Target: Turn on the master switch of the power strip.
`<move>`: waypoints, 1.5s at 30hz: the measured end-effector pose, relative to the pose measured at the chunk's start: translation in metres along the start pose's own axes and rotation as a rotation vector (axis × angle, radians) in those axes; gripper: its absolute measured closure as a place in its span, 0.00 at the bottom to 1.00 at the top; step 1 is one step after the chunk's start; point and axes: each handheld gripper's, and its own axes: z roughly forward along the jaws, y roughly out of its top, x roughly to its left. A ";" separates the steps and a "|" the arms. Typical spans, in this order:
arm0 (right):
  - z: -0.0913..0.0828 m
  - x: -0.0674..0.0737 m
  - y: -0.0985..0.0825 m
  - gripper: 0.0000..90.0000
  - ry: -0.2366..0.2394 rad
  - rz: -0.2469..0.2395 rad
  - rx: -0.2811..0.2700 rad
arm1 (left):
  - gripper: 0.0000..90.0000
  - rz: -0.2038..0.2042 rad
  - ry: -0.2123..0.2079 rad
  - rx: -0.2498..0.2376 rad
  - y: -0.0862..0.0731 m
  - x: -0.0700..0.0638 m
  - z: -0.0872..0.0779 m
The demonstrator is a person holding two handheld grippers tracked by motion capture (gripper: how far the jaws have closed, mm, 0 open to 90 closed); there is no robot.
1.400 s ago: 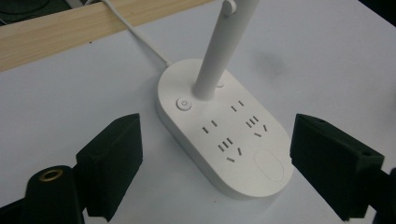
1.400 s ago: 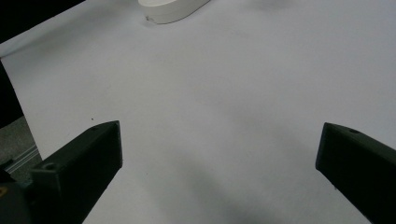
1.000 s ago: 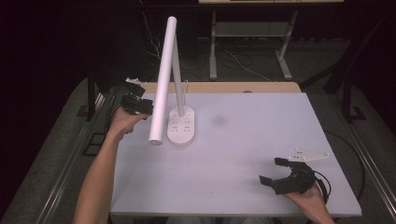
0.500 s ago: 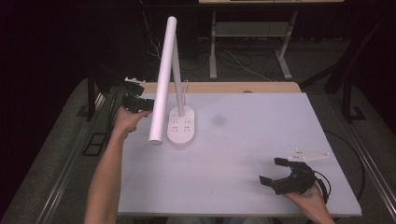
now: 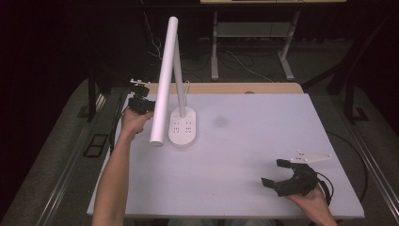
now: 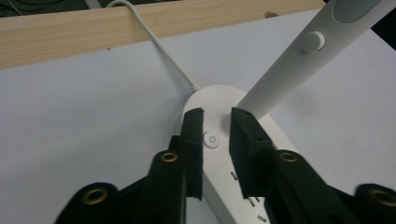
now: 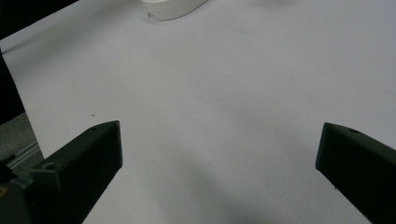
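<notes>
On the desk (image 5: pixel 263 155), a white sheet covers the top, with a strip of bare wood showing along the far edge. Surface is otherwise plain.

Desk lamp (image 5: pixel 165 80): white, standing at the far left part of the desk. Its tube-shaped head slopes from high at the back down toward the near side, ending just left of the base. A thinner stem rises from the base to meet it. In the left gripper view the stem carries a round white knob (image 6: pixel 313 41).

Lamp base (image 5: pixel 183 128): white, oblong, flat on the sheet, with socket holes on its top face. A white cable (image 6: pixel 156 39) leaves its far end and runs over the wooden edge. A small round power button (image 6: pixel 212 139) sits on the top of the base, near the foot of the stem.

Left hand-held gripper (image 6: pixel 215 140): held at the far left of the desk, just left of the lamp, pointing at the base. Its jaws have just been closing and now stand narrow, a small gap between them; the power button lies in that gap. The black pads (image 6: pixel 194 135) hang over the top of the base; whether they touch it cannot be told. Nothing is pinched.

Right hand-held gripper (image 5: pixel 275 173): near right corner of the desk, well apart from the lamp. Jaws spread wide, bare sheet between them.
</notes>
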 end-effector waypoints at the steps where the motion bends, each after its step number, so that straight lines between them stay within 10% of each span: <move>1: 0.000 0.000 0.000 0.00 0.000 0.001 0.001 | 0.87 0.004 -0.001 0.004 0.000 0.000 0.001; 7: 0.000 0.000 0.000 0.00 0.000 -0.001 0.002 | 0.99 0.013 0.003 0.017 -0.001 -0.003 0.009; 45: 0.003 0.000 -0.001 0.00 0.004 -0.005 0.020 | 1.00 0.007 0.023 0.053 -0.012 -0.007 0.054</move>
